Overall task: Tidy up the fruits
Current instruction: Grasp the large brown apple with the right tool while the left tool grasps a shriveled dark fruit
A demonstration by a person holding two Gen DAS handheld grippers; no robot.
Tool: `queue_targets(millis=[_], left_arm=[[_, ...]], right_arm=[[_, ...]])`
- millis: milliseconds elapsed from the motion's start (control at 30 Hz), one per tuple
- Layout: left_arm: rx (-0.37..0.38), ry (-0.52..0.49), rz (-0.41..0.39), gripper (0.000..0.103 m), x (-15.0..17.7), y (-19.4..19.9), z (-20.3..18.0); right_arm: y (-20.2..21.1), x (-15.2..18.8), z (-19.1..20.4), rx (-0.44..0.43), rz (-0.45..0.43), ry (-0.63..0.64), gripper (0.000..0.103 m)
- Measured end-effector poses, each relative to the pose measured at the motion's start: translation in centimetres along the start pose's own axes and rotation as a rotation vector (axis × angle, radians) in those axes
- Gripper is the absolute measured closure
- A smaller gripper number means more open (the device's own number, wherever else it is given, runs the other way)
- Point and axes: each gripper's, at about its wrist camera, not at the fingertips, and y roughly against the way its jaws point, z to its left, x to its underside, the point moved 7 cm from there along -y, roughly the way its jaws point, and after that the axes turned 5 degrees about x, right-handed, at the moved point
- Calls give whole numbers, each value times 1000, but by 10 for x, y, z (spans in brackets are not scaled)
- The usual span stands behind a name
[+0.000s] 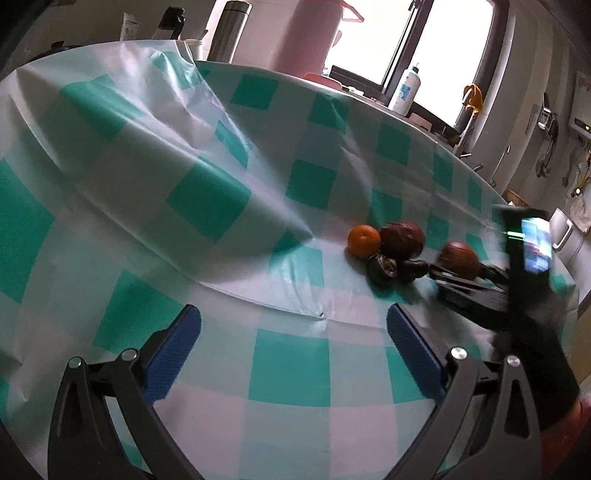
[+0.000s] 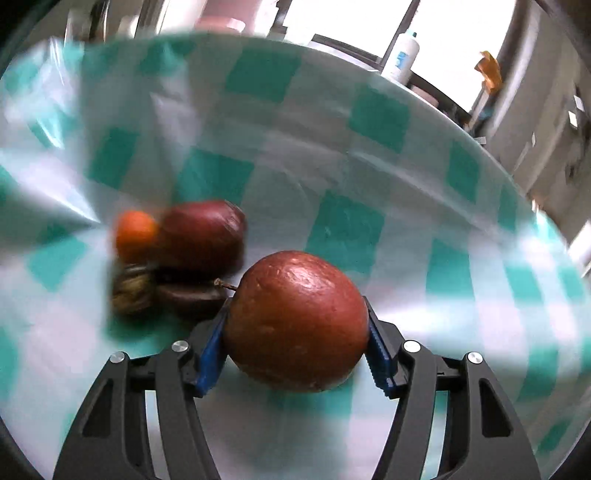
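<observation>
A round table (image 1: 288, 369) under a teal-and-white checked plastic cloth (image 1: 207, 199) fills both views, with a bright window (image 1: 436, 40) behind it at about 1 o'clock. Along the far rim stand a steel flask (image 1: 229, 31), a pink jug (image 1: 310, 37) and a white bottle (image 1: 406, 90). The cloth is rucked into a raised fold on its 10 o'clock side.

In the left wrist view, the left hand-held gripper (image 1: 293, 354) hangs over bare cloth at 6 o'clock with its blue pads spread wide and nothing between them. At roughly 3 o'clock from the centre of that view lies a small cluster of fruit: an orange (image 1: 364, 240) touching a dark red apple (image 1: 402, 240), with two small dark fruits (image 1: 395, 268) just in front of them.

The right hand-held gripper (image 2: 295, 347) is partly closed on a second red apple (image 2: 297, 321); its blue pads press against the apple's two sides, and the fruit sits right at the fingertips, low over the cloth. Whether it touches the table I cannot tell. This held apple lies just to the 3 o'clock side of the cluster, near it but apart. The right wrist view is blurred.
</observation>
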Motion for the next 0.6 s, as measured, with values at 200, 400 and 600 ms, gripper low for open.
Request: queue_targets(millis=[200, 400, 600], left_arm=[[95, -49, 60, 2, 10, -13, -21], [88, -108, 106, 3, 6, -46, -52], [-15, -265, 225, 32, 3, -104, -84]], right_arm=[[56, 75, -42, -258, 8, -359, 41], [78, 99, -61, -395, -47, -586, 40], [77, 96, -56, -426, -33, -564, 40]])
